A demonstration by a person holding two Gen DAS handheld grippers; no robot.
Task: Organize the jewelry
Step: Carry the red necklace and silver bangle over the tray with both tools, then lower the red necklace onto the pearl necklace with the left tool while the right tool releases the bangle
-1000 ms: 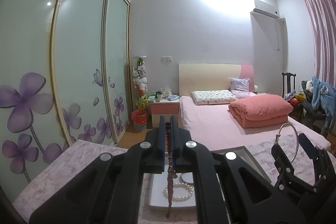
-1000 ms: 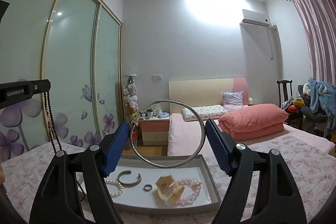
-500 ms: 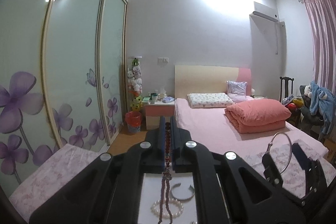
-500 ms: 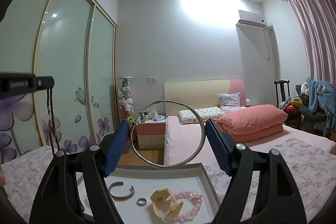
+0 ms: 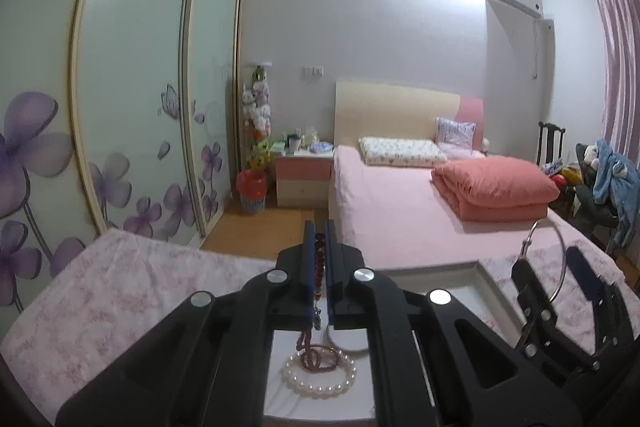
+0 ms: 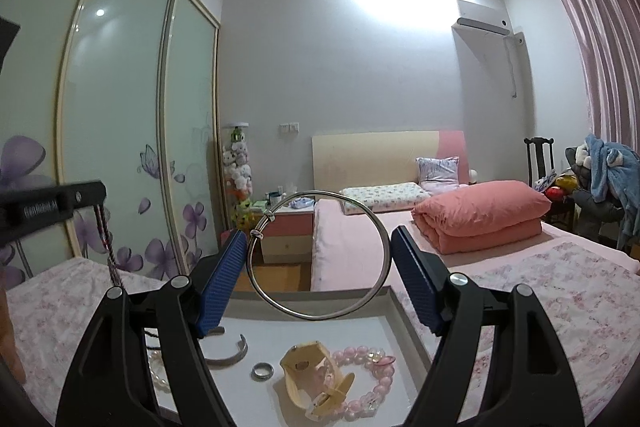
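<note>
The left claw (image 5: pixel 319 247) is closed on a dark bead strand (image 5: pixel 319 269), a string of small reddish-brown beads pinched between its blue-lined fingers. The strand runs along the gap between the fingers and drops down behind them into the white tray (image 5: pixel 486 277), where its lower end gathers in a loose coil lying on top of a pearl bracelet (image 5: pixel 320 379). The pearls are round, off-white and evenly sized, forming a closed ring on the tray floor.

The right claw (image 6: pixel 319 259) grips a silver bangle (image 6: pixel 384 247), a thin, smooth, polished hoop with two small bead-like stops at its upper left. The hoop stands upright between the blue ribbed pads (image 6: pixel 226 277), touching both, above the tray's far rim.

In the right wrist view the tray floor also carries an open silver cuff (image 6: pixel 230 351), a small silver ring (image 6: pixel 262 371), a pale yellow clip-like piece (image 6: pixel 308 379) and a pink bead bracelet (image 6: pixel 372 375) with glossy round beads, the yellow piece lying partly across it. The cuff and ring sit apart from each other; the ring lies just left of the yellow piece.

The tray rests on a bench covered by a pink floral cloth (image 6: pixel 540 307).
</note>
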